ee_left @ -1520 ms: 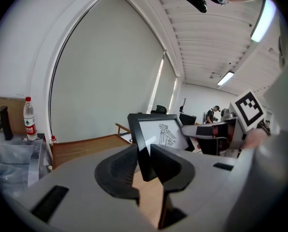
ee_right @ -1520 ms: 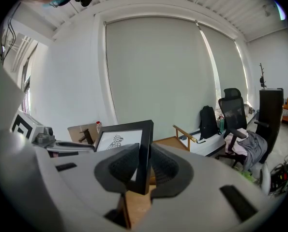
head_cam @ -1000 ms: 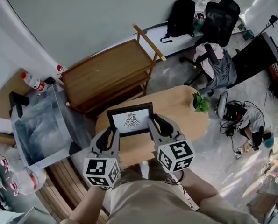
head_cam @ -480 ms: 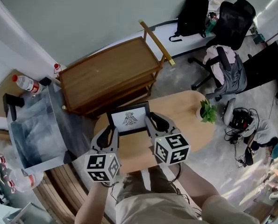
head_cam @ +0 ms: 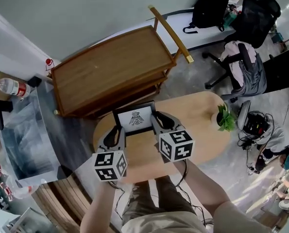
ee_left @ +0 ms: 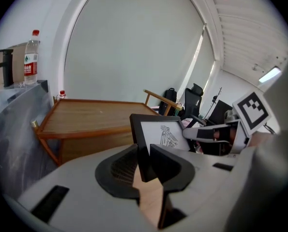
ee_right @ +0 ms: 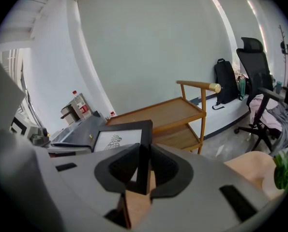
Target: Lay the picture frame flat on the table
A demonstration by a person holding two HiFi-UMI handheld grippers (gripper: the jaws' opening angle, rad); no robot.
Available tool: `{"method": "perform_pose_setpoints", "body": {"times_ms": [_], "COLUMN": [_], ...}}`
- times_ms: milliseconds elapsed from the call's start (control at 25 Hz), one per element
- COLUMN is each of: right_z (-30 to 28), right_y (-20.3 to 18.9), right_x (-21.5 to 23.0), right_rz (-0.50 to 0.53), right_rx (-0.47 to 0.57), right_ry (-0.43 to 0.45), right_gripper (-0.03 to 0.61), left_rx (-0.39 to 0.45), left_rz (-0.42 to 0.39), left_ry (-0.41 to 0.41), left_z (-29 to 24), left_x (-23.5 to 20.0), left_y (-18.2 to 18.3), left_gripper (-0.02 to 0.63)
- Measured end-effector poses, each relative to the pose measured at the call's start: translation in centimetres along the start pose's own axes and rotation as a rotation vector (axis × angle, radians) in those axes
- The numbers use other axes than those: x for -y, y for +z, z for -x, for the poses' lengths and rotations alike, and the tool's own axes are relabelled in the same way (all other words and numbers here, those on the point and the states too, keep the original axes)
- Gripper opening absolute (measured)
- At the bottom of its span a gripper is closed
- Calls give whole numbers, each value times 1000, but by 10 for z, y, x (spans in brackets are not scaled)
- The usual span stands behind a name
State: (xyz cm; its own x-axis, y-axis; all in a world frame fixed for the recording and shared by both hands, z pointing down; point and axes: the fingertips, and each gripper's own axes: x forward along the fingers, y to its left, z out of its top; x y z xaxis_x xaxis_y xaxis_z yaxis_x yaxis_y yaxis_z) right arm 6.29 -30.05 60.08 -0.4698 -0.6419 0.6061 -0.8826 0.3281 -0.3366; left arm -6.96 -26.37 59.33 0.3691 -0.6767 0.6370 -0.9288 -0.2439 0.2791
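Observation:
A black picture frame (head_cam: 135, 119) with a white print of a bird-like figure stands upright near the far edge of the oval wooden table (head_cam: 202, 130). My left gripper (head_cam: 117, 132) is shut on the frame's left side (ee_left: 144, 154). My right gripper (head_cam: 158, 121) is shut on its right side (ee_right: 144, 149). The frame (ee_left: 163, 135) faces me, and its print (ee_right: 115, 142) also shows in the right gripper view. The frame's bottom edge is hidden behind the jaws, so I cannot tell whether it touches the table.
A wooden trolley (head_cam: 112, 72) stands just beyond the table. A small potted plant (head_cam: 225, 118) sits at the table's right end. A grey cabinet (head_cam: 23, 135) with a bottle (head_cam: 8, 87) is to the left. Office chairs (head_cam: 246, 67) and bags are at the back right.
The head view has shifted, so the table and frame sit a little higher and smaller in it. Both grippers have stayed shut on the upright frame's sides.

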Motion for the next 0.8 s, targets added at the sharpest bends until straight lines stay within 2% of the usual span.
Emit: {"method": "perform_pose_setpoints", "body": {"times_ms": [240,560,800], "right_z": [-52,-131,-169], "right_y": [-46,-114,-161], "right_x": [34,63,86], "right_rz": [8,-19,-63], "right_rx": [-71,-132,-162], "right_ry": [0,-12,-38], "right_gripper": [55,55,55], "left_rx": [-51,-73,-90], "left_rz": [27,77,101], "left_ry": [3,43,30], "left_z": [-58,-127,-171], "left_x": [-20,-63,-83], "left_y": [-39,-99,-141], "left_gripper": [78,74,72]}}
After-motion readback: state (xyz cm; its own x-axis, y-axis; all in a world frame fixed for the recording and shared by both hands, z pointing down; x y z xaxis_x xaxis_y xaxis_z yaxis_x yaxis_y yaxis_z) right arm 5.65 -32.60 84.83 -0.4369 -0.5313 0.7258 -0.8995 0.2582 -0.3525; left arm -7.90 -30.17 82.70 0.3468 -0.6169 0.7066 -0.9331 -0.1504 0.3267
